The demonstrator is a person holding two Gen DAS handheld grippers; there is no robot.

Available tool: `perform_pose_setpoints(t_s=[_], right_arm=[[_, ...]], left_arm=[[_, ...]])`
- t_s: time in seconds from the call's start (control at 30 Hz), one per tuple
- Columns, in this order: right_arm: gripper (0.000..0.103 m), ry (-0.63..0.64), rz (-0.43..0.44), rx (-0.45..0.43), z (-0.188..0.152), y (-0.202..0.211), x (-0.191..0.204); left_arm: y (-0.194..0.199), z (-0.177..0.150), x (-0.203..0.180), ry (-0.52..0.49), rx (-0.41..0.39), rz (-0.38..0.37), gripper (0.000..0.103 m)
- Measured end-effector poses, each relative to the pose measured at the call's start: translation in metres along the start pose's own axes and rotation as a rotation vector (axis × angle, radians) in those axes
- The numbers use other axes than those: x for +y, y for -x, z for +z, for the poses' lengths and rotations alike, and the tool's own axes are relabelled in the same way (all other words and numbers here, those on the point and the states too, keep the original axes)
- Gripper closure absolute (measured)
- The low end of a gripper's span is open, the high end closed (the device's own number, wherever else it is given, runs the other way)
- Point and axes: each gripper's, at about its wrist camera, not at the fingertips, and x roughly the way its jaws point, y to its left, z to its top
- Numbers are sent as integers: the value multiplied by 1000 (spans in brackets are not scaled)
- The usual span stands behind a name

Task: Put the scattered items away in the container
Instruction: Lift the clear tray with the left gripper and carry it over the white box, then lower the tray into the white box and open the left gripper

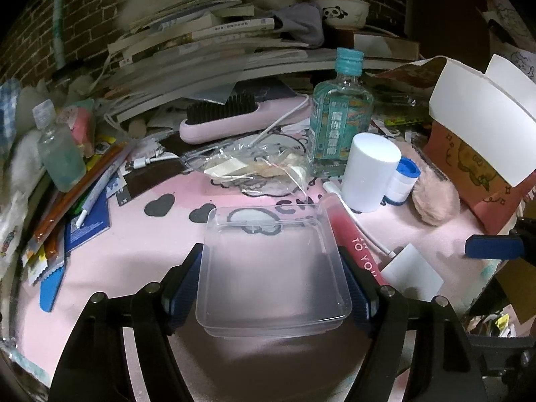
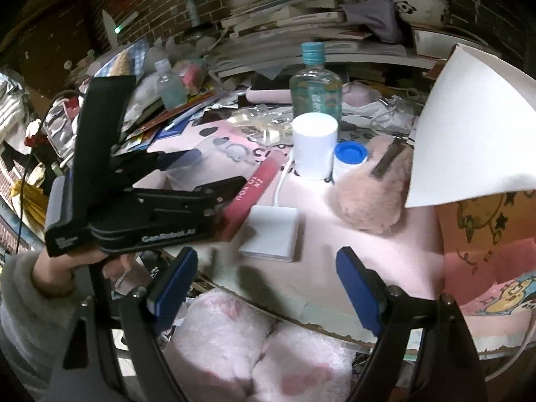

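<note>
A clear plastic container (image 1: 268, 288) stands on the pink mat (image 1: 134, 251). My left gripper (image 1: 271, 254) is shut on it, a blue pad pressed to each side wall. A red tube (image 1: 351, 234) lies against the container's right side. In the right wrist view the left gripper (image 2: 221, 167) reaches in from the left, beside the red tube (image 2: 258, 187). My right gripper (image 2: 266, 261) hangs open over the table's front edge with nothing between its pads. A white charger block (image 2: 271, 231) lies just ahead of it.
A white cylinder (image 1: 368, 171), a blue-capped small bottle (image 1: 403, 181), a pink pompom (image 1: 433, 201) and a green glass bottle (image 1: 338, 117) stand behind. A white paper box (image 2: 469, 117) looms at right. Books, a pink hairbrush (image 1: 234, 120) and wrappers crowd the back and left.
</note>
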Motion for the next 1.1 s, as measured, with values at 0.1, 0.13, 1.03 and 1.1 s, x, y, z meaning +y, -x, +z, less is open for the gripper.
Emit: perform_pose_setpoints(t_s=[0.1,0.13,1.03,1.1], right_arm=[[20,-13,-33,-18,0,1,-3],[20,-15,-43,-24,0,2,-4],[20,-147,-146,-87,-8,6,-40],[20,-149,-147,-85,-10,7,-41]], left_arm=[[6,4,0,2,-13,1,31],[9,6,0,1,-17,2,31],[77,163,-128,-245,20,-408,31],[71,171,-148,-276,52,-413,31]])
